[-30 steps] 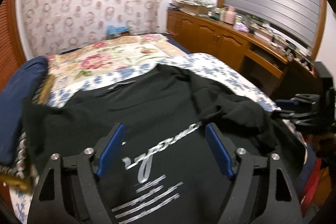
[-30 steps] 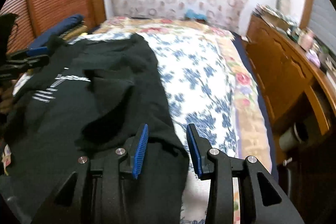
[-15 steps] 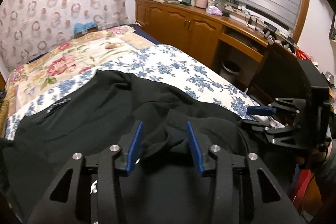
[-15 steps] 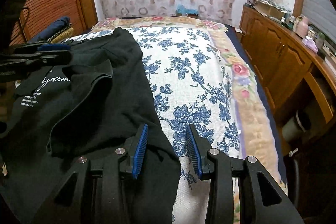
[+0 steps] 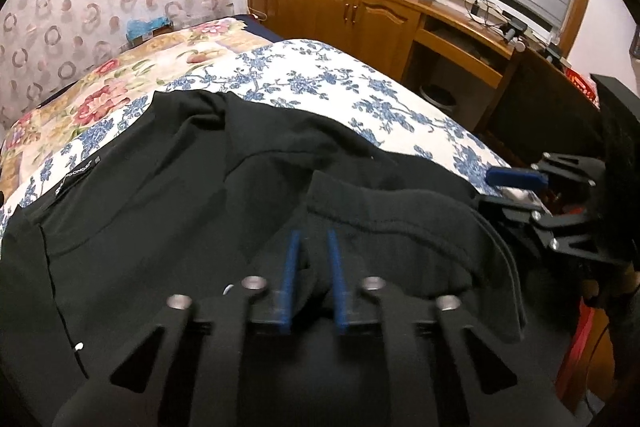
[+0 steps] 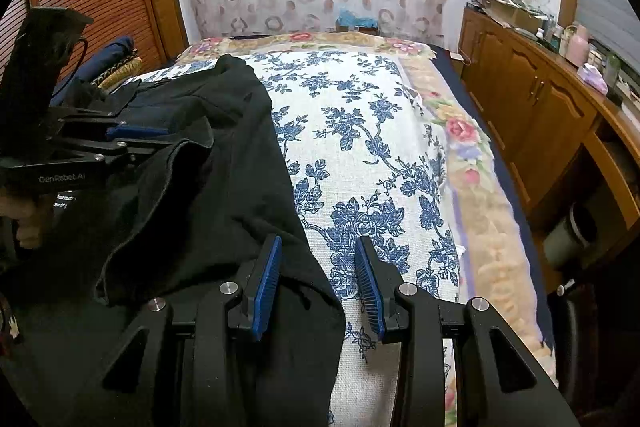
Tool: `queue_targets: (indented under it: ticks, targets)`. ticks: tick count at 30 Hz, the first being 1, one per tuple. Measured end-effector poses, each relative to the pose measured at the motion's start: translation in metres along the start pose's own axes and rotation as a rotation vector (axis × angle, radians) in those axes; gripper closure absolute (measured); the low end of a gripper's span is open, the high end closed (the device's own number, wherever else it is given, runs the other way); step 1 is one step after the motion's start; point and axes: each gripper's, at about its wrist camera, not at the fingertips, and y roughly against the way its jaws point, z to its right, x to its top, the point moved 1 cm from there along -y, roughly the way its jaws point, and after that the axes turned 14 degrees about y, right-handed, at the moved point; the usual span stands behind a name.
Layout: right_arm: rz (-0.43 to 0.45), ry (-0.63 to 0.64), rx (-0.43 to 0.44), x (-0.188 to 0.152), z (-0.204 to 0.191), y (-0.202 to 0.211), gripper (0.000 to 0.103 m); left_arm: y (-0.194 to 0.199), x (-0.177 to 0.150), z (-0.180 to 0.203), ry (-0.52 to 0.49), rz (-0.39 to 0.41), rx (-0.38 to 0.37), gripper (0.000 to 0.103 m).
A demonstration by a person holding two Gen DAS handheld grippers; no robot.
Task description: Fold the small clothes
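A black T-shirt (image 5: 160, 187) lies crumpled on the blue-flowered bedspread (image 5: 360, 95), its neck label showing at the left. My left gripper (image 5: 314, 233) is shut on a raised fold of this shirt, with black cloth pinched between the blue pads. In the right wrist view the same gripper (image 6: 168, 141) comes in from the left over the shirt (image 6: 208, 207). My right gripper (image 6: 316, 239) is open above the shirt's right edge, cloth under its left finger and bedspread (image 6: 360, 147) under its right. The left wrist view shows it (image 5: 490, 191) at the far right.
Wooden cabinets (image 6: 520, 99) with a cluttered top run along the bed's right side, and a round bin (image 6: 568, 235) stands under them. Folded navy cloth (image 6: 116, 51) is piled at the bed's left by a slatted wooden door. A hand (image 6: 28, 227) holds the left gripper's handle.
My left gripper swung right from the shirt's printed chest to a raised fold and shut on it. The right gripper kept still and stayed open.
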Motion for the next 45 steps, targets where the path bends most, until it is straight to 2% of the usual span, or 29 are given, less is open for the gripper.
queue_targets:
  ticks: [5, 11, 20, 28, 34, 37, 38, 40, 42, 45]
  targets:
    - [0.000, 0.002, 0.000, 0.000, 0.000, 0.000, 0.064, 0.025, -0.010, -0.005, -0.023, 0.045, -0.013, 0.101]
    - [0.000, 0.002, 0.003, 0.000, 0.000, 0.000, 0.064, 0.056, -0.022, -0.026, 0.003, 0.103, -0.008, 0.101]
    - [0.025, 0.054, -0.012, 0.005, -0.007, 0.007, 0.064, 0.085, -0.034, -0.063, 0.053, 0.159, 0.059, 0.101]
    - [0.074, 0.111, 0.074, 0.033, -0.040, 0.008, 0.064, 0.115, -0.035, -0.088, 0.096, 0.218, 0.087, 0.101]
    - [0.079, 0.175, 0.183, 0.063, -0.074, -0.015, 0.064, 0.133, -0.037, -0.111, 0.150, 0.243, 0.094, 0.081]
    - [0.070, 0.164, 0.239, 0.075, -0.083, -0.032, 0.064, 0.139, -0.039, -0.120, 0.169, 0.252, 0.094, 0.072]
    - [0.068, 0.162, 0.253, 0.078, -0.085, -0.037, 0.064, 0.141, -0.041, -0.124, 0.174, 0.253, 0.096, 0.064]
    - [0.059, 0.168, 0.272, 0.083, -0.090, -0.046, 0.064, 0.143, -0.042, -0.130, 0.181, 0.257, 0.108, 0.060]
    - [0.046, 0.173, 0.284, 0.087, -0.094, -0.054, 0.064, 0.146, -0.045, -0.138, 0.197, 0.266, 0.119, 0.043]
    - [0.027, 0.193, 0.275, 0.093, -0.101, -0.065, 0.064, 0.150, -0.048, -0.149, 0.229, 0.273, 0.111, 0.025]
